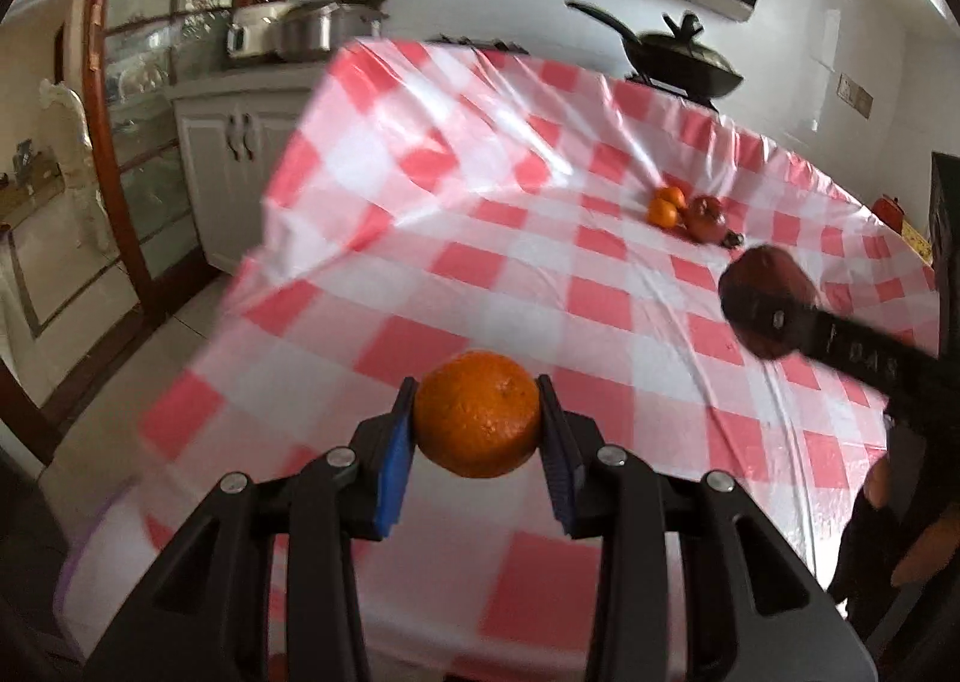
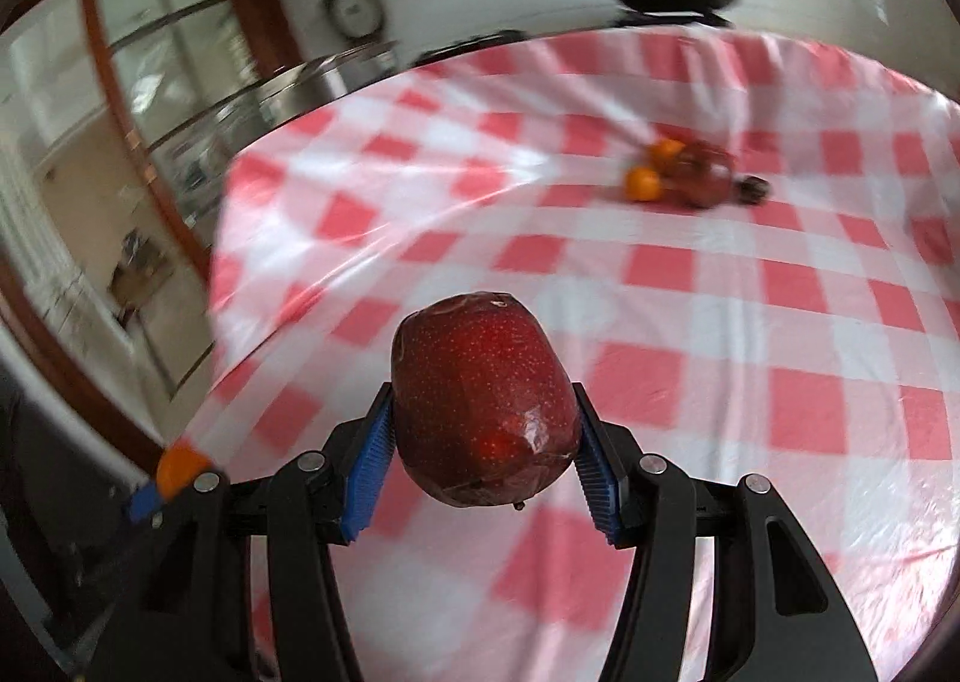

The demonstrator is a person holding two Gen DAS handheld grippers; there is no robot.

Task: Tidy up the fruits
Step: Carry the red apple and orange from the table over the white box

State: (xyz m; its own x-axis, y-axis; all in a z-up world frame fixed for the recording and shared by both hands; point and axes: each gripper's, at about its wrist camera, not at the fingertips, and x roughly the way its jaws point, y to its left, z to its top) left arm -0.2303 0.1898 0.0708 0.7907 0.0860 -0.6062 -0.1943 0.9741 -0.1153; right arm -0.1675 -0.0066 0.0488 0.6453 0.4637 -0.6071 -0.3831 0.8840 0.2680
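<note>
- Your left tool [image 1: 478, 421] is clamped on an orange [image 1: 477, 413], and your right tool [image 2: 483, 436] grips a red apple [image 2: 483, 403]; both are up off the table [image 1: 420, 202].
- Looks like you're mid-carry toward the fruit cluster [image 1: 687, 214] at the far side.
- Next move: set each one down beside its own kind, gently so nothing rolls.

The left hand-held gripper [image 1: 478, 418] is held above the bench [image 1: 540, 153], its blue pads [image 1: 393, 460] pressed on either side of an orange [image 1: 477, 413]. The right hand-held gripper [image 2: 485, 430] is likewise raised, its blue pads [image 2: 367, 466] clamping a red apple [image 2: 483, 400], and reaches in from the right in the left wrist view.
</note>
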